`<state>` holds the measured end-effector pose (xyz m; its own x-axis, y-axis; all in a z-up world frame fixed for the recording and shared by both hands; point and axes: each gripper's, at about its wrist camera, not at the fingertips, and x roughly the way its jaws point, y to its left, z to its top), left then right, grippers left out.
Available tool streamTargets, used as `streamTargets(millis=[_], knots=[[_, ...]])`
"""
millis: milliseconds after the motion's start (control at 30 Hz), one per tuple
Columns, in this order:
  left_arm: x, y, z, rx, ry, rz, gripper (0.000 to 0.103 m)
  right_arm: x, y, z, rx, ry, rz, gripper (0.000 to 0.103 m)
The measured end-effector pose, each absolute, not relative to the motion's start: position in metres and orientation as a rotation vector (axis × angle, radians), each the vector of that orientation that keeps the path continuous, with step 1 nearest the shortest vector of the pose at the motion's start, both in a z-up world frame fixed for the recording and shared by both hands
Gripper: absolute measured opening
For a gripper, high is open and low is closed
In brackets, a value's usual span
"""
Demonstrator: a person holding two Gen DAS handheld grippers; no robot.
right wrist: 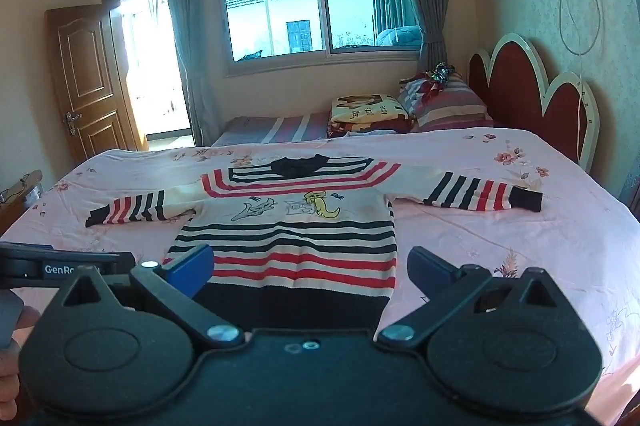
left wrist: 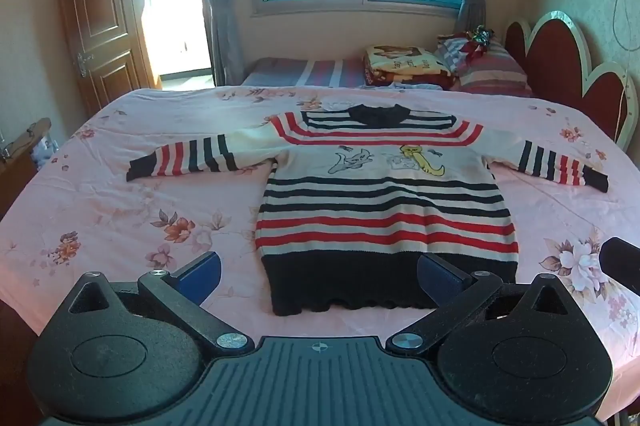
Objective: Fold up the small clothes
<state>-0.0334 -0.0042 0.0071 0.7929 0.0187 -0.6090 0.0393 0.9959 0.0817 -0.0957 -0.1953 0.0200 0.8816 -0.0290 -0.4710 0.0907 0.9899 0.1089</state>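
The striped sweater lies flat and face up on the pink bedspread, its dark hem at the near edge of the bed and its collar toward the far edge, sleeves spread toward the left and right edges. Both the left gripper and the right gripper hover just short of the hem with jaws spread wide and empty. I judge the left nearer the left sleeve and the right nearer the right sleeve.

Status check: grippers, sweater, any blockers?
Left gripper open, right gripper open, both empty. Striped sweater flat on pink bedsheet, sleeves spread, unfolded. Nothing on it.
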Motion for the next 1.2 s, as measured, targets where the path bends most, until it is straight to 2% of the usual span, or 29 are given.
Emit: streamTargets(millis=[1200], knots=[[-0.02, -0.013, 0.01, 0.085, 0.681, -0.031, 0.103, -0.084, -0.204, 0.014, 0.141, 0.495, -0.09, 0.102]])
